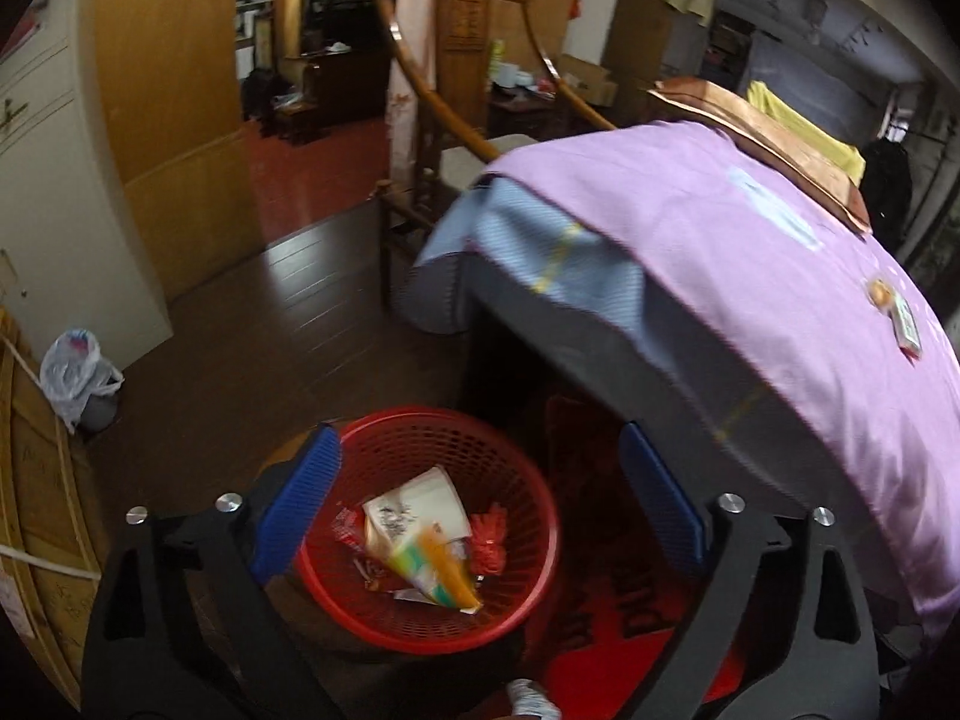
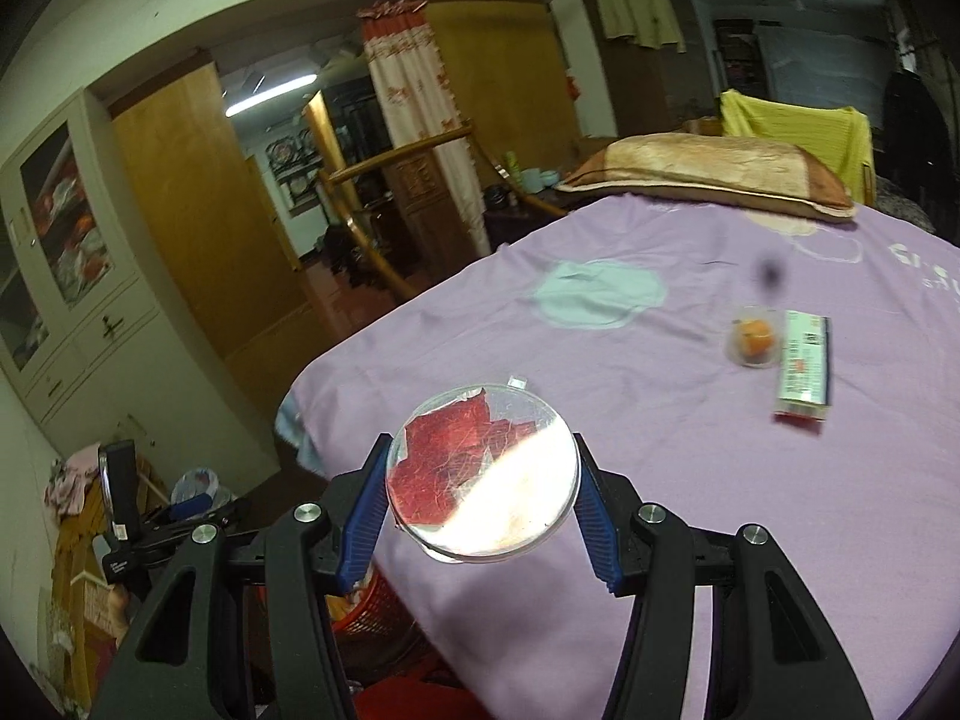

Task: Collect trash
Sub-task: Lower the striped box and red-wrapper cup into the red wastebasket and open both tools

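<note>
My left gripper (image 1: 480, 498) is open and empty above a red mesh trash basket (image 1: 528, 588) on the floor beside the bed. Wrappers and a crumpled carton (image 1: 420, 534) lie in the basket. My right gripper (image 2: 483, 498) is shut on a round clear plastic lid with torn red foil (image 2: 480, 468), held over the near corner of the purple bed sheet (image 2: 660, 480). A small clear cup with an orange piece (image 2: 755, 343) and a small box (image 2: 805, 365) lie on the sheet at the right. The basket's rim shows below the bed in the right wrist view (image 2: 372, 606).
A pillow (image 2: 708, 177) and a yellow cloth (image 2: 798, 126) lie at the bed's far end. A wooden chair (image 1: 444, 120) stands past the bed corner. A small bin with a plastic bag (image 1: 78, 378) sits by the white cabinet. A red mat (image 1: 630, 630) lies by the basket.
</note>
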A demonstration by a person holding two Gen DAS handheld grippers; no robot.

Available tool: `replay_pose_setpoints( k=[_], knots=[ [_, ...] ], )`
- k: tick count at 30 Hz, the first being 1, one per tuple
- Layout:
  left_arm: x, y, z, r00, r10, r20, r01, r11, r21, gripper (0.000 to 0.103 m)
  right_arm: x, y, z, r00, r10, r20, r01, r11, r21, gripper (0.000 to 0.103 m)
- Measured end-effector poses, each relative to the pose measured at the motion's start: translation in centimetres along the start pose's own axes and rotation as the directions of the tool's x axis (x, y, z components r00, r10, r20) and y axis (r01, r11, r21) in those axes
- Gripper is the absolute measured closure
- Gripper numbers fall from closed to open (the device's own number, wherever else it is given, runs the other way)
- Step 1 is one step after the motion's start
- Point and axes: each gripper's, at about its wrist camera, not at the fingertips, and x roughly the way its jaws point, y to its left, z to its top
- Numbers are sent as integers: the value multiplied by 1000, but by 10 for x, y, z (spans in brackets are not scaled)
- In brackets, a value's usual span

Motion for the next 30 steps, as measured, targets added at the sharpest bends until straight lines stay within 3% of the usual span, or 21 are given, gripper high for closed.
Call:
replay_pose_setpoints(
  k=[8, 16, 17, 19, 24, 30],
  knots=[
    [-7, 59, -8, 993, 117, 36, -113, 989, -94, 7, 52, 79, -10, 986, 94, -139, -108, 990, -96, 47],
    [-9, 114, -19, 977, 210, 34, -200, 962, -186, 7, 124, 165, -30, 932, 169, -321, -237, 954, -186, 46],
    [-8, 118, -20, 975, 218, 30, -209, 960, -187, 7, 131, 173, -33, 926, 172, -335, -247, 950, -193, 46],
    [-7, 123, -22, 973, 230, 24, -222, 958, -183, 7, 143, 188, -36, 914, 184, -361, -270, 941, -203, 33],
    [-6, 125, -24, 967, 254, 25, -246, 955, -163, 7, 150, 201, -38, 909, 188, -372, -282, 935, -217, 30],
    [-8, 115, -22, 969, 245, 27, -238, 960, -145, 7, 142, 183, -27, 925, 174, -338, -248, 950, -190, 30]
  ],
)
